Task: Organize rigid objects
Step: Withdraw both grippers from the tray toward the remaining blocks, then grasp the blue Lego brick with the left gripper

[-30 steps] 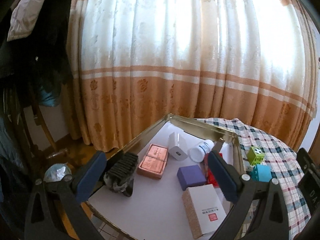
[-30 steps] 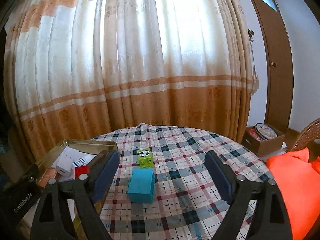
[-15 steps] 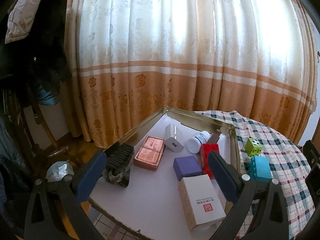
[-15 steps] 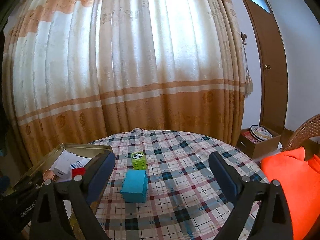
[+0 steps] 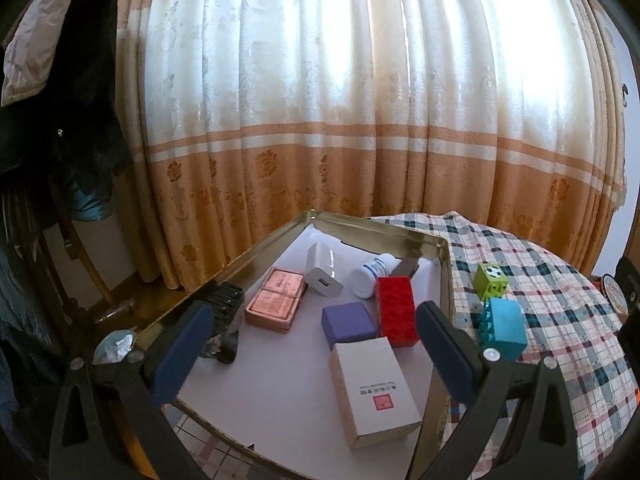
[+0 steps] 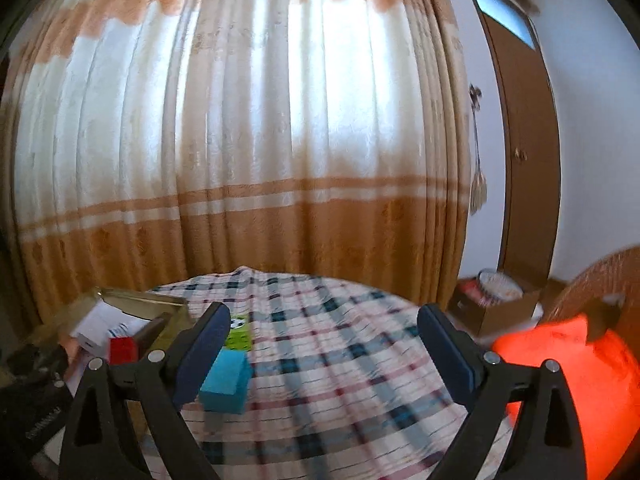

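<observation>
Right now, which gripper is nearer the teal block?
Right. The right gripper has the teal block beside its left finger; the left gripper hangs over the tin tray, the block outside it.

The left tongs [image 5: 312,344] are two matte black plastic arms of triangular, cut-out frame shape, each tipped with a dark blue rubbery pad [image 5: 182,350] and fastened with round silver screws [image 5: 491,355] near the pad's base. The right tongs [image 6: 324,350] are built the same way: black open-frame arms, long navy pads [image 6: 202,354] with rounded ends, and pairs of shiny silver screw heads [image 6: 489,357] on each arm.
</observation>
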`<action>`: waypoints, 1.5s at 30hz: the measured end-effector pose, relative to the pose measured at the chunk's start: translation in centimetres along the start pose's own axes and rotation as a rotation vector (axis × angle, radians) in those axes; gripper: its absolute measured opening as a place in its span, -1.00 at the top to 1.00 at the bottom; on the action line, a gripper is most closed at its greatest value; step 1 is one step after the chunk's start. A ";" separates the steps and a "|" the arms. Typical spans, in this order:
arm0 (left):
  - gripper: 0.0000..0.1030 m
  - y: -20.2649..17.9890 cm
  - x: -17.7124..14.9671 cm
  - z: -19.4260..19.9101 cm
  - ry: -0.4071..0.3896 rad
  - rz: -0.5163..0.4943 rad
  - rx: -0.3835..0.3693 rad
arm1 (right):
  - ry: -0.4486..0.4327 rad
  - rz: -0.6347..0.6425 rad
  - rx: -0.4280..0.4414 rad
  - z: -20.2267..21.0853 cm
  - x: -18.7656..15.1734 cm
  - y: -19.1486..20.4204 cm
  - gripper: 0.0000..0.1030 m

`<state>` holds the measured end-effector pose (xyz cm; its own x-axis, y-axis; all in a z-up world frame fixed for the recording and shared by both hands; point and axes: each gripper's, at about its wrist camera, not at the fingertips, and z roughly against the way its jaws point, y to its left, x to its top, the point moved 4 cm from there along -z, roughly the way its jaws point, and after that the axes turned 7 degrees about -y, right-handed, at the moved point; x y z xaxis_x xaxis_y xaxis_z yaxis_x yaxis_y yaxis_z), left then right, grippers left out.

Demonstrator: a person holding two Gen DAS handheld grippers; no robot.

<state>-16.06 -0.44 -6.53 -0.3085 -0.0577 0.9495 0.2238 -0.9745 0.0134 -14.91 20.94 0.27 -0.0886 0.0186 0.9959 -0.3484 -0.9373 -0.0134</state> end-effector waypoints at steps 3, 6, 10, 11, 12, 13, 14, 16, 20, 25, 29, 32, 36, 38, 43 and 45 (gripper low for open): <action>-0.99 -0.6 0.0 0.2 0.003 0.005 -0.019 | 0.000 0.021 -0.028 -0.6 0.2 -1.1 -0.87; -0.99 -1.7 0.0 0.3 0.004 -0.007 -0.042 | 0.021 -0.013 -0.045 -1.5 0.2 -2.6 -0.87; -0.99 -3.8 -0.1 0.6 0.011 -0.047 -0.096 | 0.002 0.012 -0.087 -2.3 0.5 -4.1 -0.87; -0.99 -4.4 -0.1 0.7 0.009 -0.055 -0.110 | -0.006 0.034 -0.096 -2.5 0.5 -4.4 -0.87; -0.99 -4.8 0.0 0.8 0.004 -0.060 -0.122 | -0.007 0.043 -0.101 -2.5 0.5 -4.5 -0.87; -0.99 -5.3 0.0 0.9 0.000 -0.064 -0.134 | 0.001 0.040 -0.108 -2.7 0.5 -5.0 -0.87; -0.99 -6.0 0.1 1.0 0.002 -0.076 -0.156 | 0.010 0.028 -0.110 -2.8 0.5 -5.3 -0.87; -0.99 -7.5 0.1 0.7 0.020 -0.102 -0.194 | 0.031 -0.004 -0.120 -3.3 0.3 -6.0 -0.87; -0.99 -10.4 -0.1 -0.3 0.077 -0.166 -0.255 | 0.053 -0.032 -0.124 -3.5 0.1 -6.7 -0.87; -0.91 -14.1 -0.5 -1.8 0.155 -0.232 -0.332 | 0.070 -0.051 -0.122 -3.9 -0.3 -6.9 -0.87; -0.87 -16.7 -1.1 -3.5 0.230 -0.264 -0.378 | 0.082 -0.066 -0.120 -4.1 -0.5 -7.2 -0.87; -0.63 -18.1 -2.1 -5.0 0.311 -0.283 -0.380 | 0.087 -0.069 -0.119 -4.2 -0.6 -7.2 -0.87; -0.58 -19.0 -3.0 -6.2 0.356 -0.301 -0.351 | 0.094 -0.070 -0.118 -4.4 -0.7 -7.2 -0.87; -0.58 -19.0 -3.4 -6.7 0.382 -0.284 -0.344 | 0.101 -0.071 -0.114 -4.5 -0.7 -7.2 -0.87; -0.45 -19.0 -4.3 -7.5 0.420 -0.267 -0.338 | 0.129 -0.076 -0.091 -5.1 -1.0 -7.0 -0.87; -0.35 -18.6 -4.3 -7.7 0.439 -0.217 -0.345 | 0.149 -0.079 -0.070 -5.6 -1.1 -6.9 -0.87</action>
<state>-25.99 16.29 -13.27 -0.6828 0.1385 0.7174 -0.1778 -0.9838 0.0206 -17.64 29.37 -1.28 -0.1937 0.1478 0.9699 -0.4237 -0.9042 0.0532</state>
